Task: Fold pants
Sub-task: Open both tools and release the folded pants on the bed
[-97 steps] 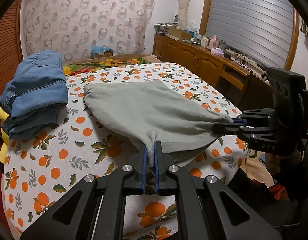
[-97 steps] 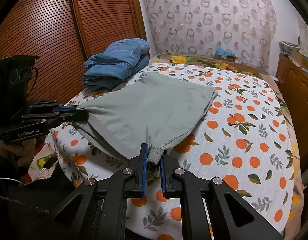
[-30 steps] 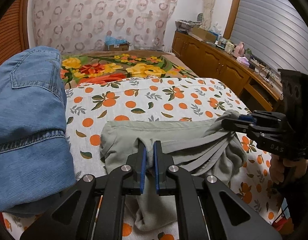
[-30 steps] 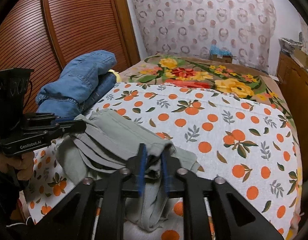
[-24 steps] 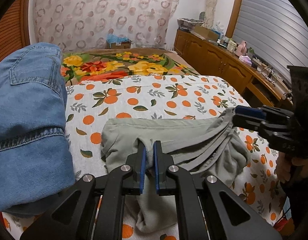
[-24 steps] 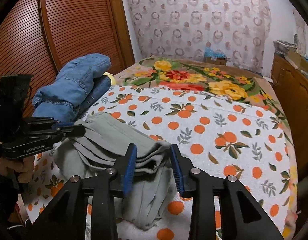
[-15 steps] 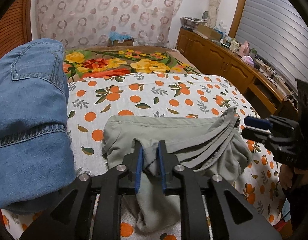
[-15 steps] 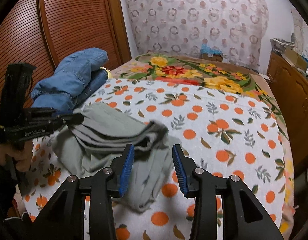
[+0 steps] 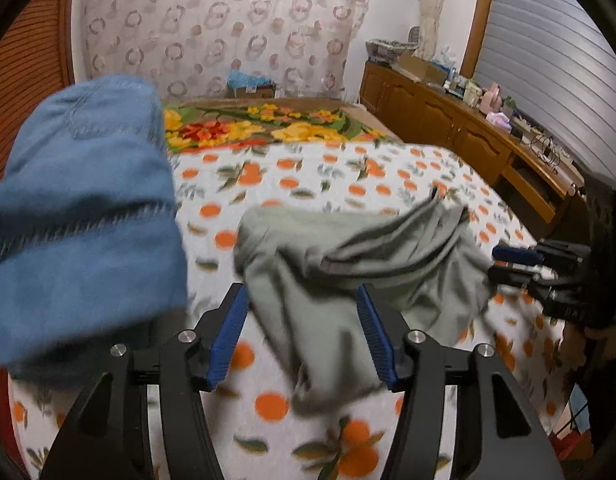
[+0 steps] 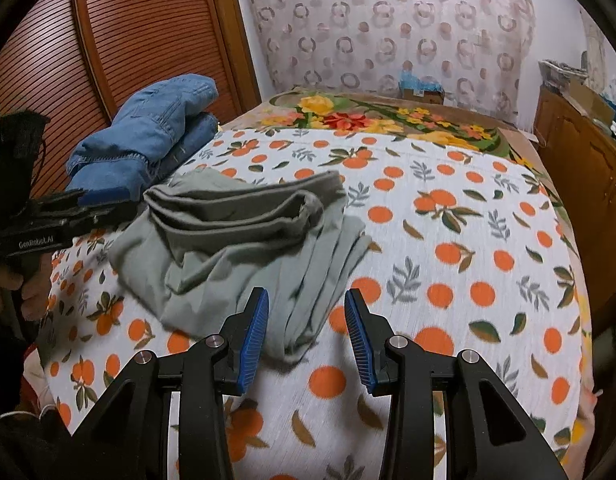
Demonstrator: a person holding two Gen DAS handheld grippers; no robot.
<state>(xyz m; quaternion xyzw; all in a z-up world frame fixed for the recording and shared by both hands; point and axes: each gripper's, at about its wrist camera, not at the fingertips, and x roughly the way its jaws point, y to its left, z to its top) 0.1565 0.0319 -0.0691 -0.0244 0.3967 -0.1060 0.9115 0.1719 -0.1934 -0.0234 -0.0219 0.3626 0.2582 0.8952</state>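
Observation:
The grey-green pants (image 10: pixel 244 240) lie folded over in a loose, rumpled bundle on the orange-print bedspread (image 10: pixel 448 264); they also show in the left wrist view (image 9: pixel 348 280), blurred. My left gripper (image 9: pixel 304 336) is open and empty just before the pants' near edge; it also shows at the left of the right wrist view (image 10: pixel 104 204). My right gripper (image 10: pixel 306 340) is open and empty, just above the pants' near edge; it shows at the right of the left wrist view (image 9: pixel 516 264).
A stack of folded blue jeans (image 9: pixel 84 208) sits on the bed beside the pants, also in the right wrist view (image 10: pixel 148 140). A wooden slatted wardrobe (image 10: pixel 108 40) stands behind it. A wooden sideboard (image 9: pixel 468 140) with clutter runs along the other side.
Both grippers carried the pants' near edge over onto the far part, then opened and let go. The right opened first, then the left; both have drawn back slightly.

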